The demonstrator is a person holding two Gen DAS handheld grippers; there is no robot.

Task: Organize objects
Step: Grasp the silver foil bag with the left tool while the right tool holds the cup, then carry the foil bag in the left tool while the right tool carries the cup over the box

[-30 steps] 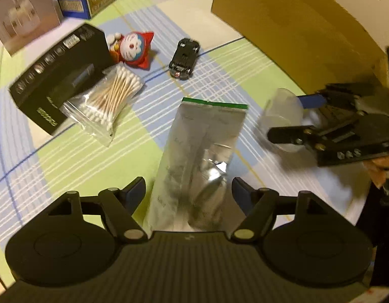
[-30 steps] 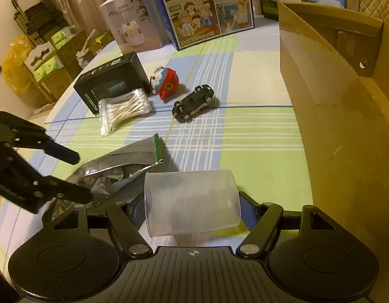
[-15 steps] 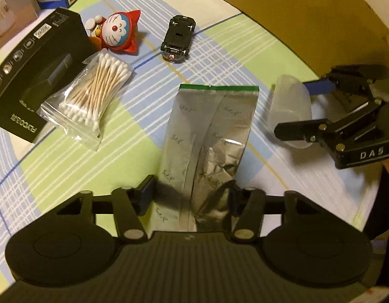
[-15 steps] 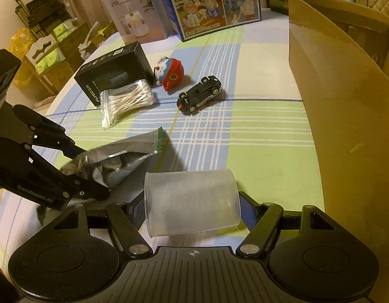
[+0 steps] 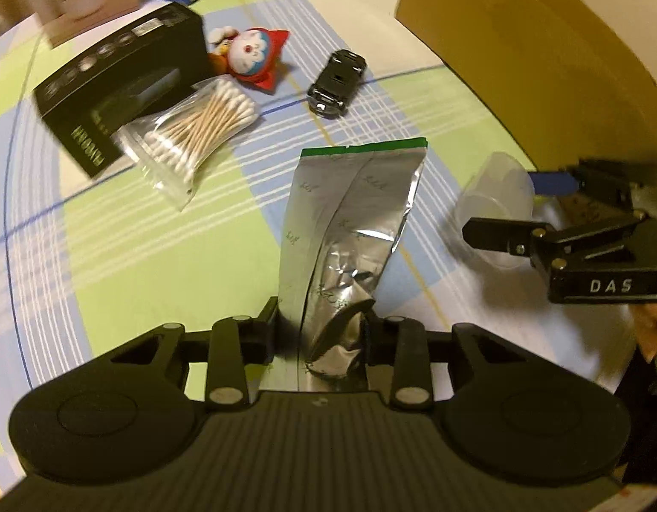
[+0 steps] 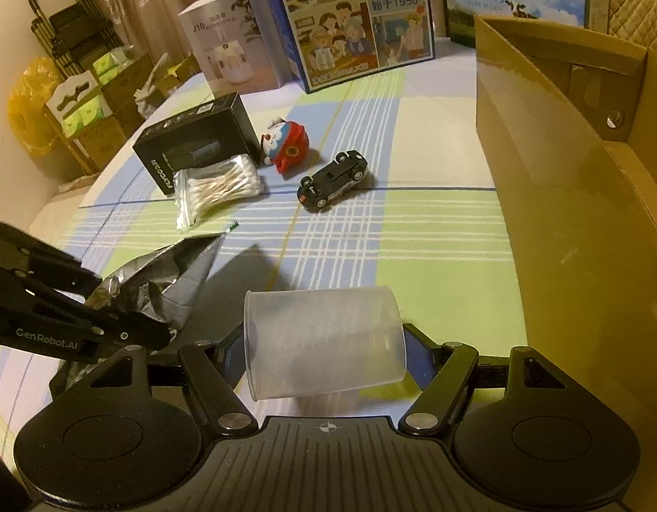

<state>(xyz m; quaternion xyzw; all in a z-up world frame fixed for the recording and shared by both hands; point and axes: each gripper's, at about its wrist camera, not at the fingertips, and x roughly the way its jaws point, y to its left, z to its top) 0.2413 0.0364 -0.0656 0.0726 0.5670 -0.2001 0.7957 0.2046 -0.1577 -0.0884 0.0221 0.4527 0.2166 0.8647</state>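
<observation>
Foil pouch point(image 5: 349, 230) lies on the checked tablecloth point(image 5: 136, 264), its near end crumpled between the closing jaws of the left gripper point(image 5: 324, 333): pickup step underway. Clear cup point(image 6: 324, 341) is held sideways, clamped in the right gripper point(image 6: 324, 354). Next, judged: both get lifted and carried to the cardboard box point(image 6: 562, 196) beside.

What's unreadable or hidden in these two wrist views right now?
- Cardboard box interior: right wrist view shows little past its near wall; left wrist view shows only the outside.
- Foil pouch lower end: left wrist view, covered by the left gripper, whose jaws are closing on it.
- Pouch print: too faint to read.
- Black box label: left wrist view, motion blur.
- Cup contact with the right gripper pads: the cup's own body hides them.
</observation>
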